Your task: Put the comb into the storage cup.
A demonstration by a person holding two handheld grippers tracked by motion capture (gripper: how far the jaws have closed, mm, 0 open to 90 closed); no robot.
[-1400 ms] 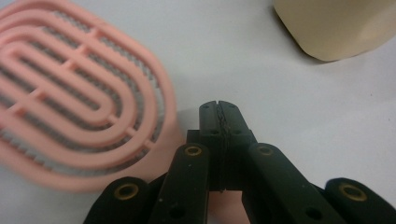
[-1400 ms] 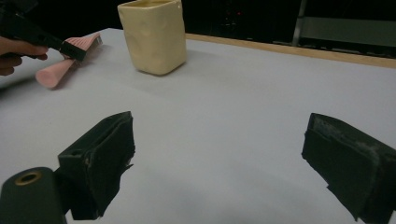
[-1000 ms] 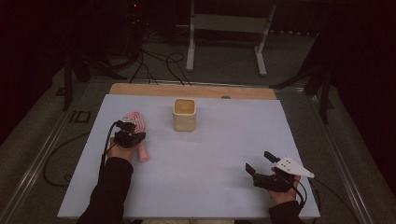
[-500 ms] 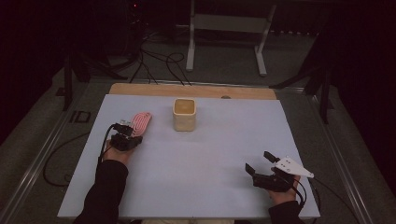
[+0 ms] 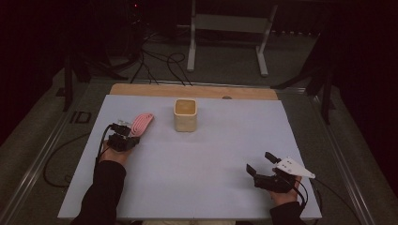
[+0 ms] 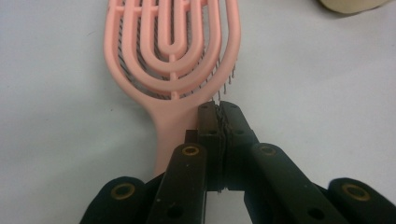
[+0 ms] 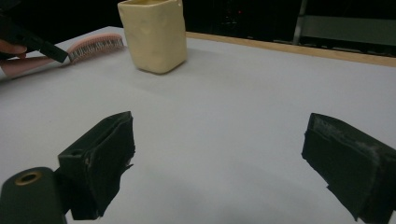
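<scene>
Your left claw (image 6: pixel 218 109) has shut empty beside the pink hairbrush (image 6: pixel 173 60) handle since swinging it toward the cream cup (image 5: pixel 186 115), so regrip; your right claw (image 7: pixel 219 163) waits wide open.

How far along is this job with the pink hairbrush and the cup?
Nothing looks finished: the pink hairbrush is outside the cream cup. In hand: the left tongs are closed at the brush's neck, though a real grip is unclear. The right tongs rest open and empty. Left, probably: carrying the brush to the cup.
</scene>
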